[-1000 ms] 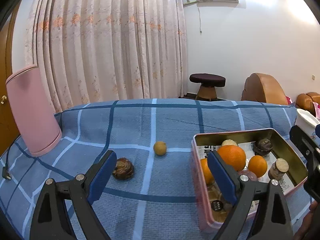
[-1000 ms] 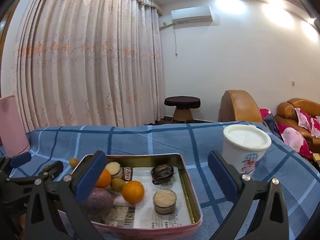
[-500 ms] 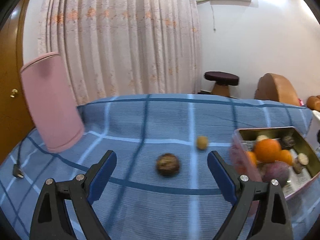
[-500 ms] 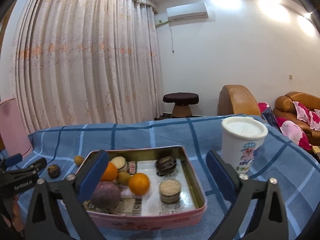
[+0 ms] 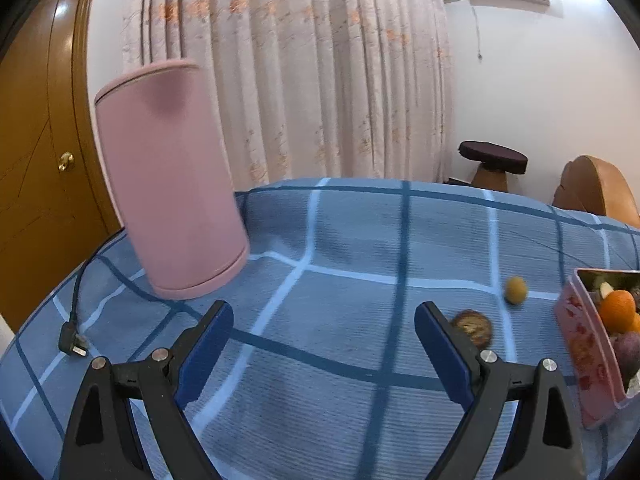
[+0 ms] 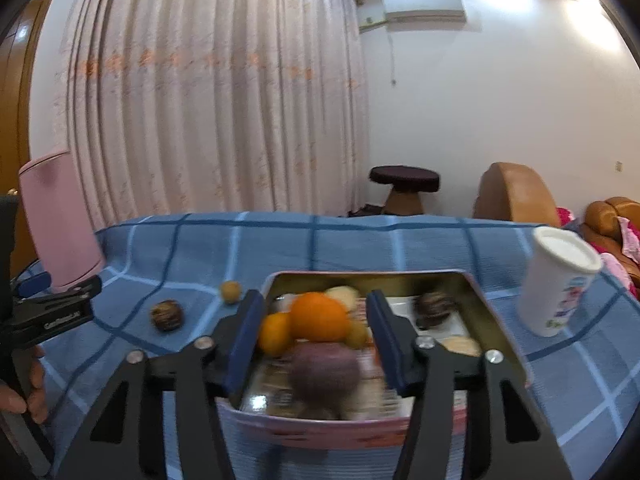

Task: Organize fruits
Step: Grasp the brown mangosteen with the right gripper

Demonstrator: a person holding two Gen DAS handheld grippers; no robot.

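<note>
While the right gripper is closing its jaws above the pink tin, gripping nothing, fruits are sitting inside, a large orange on top. Two round fruits, brown and yellow, are lying on the blue cloth, showing no long axis. The left gripper is gaping empty.

Bright ceiling lights, motion blur, fisheye-curved edges

I see a blue tablecloth with dark and pale blue grid lines. Pink cylinder, pink tin with gold inside. Oranges orange, one purple fruit, a brown wrinkled fruit, a small yellow-tan fruit. White cup with coloured print. Gripper pads blue on black.
</note>
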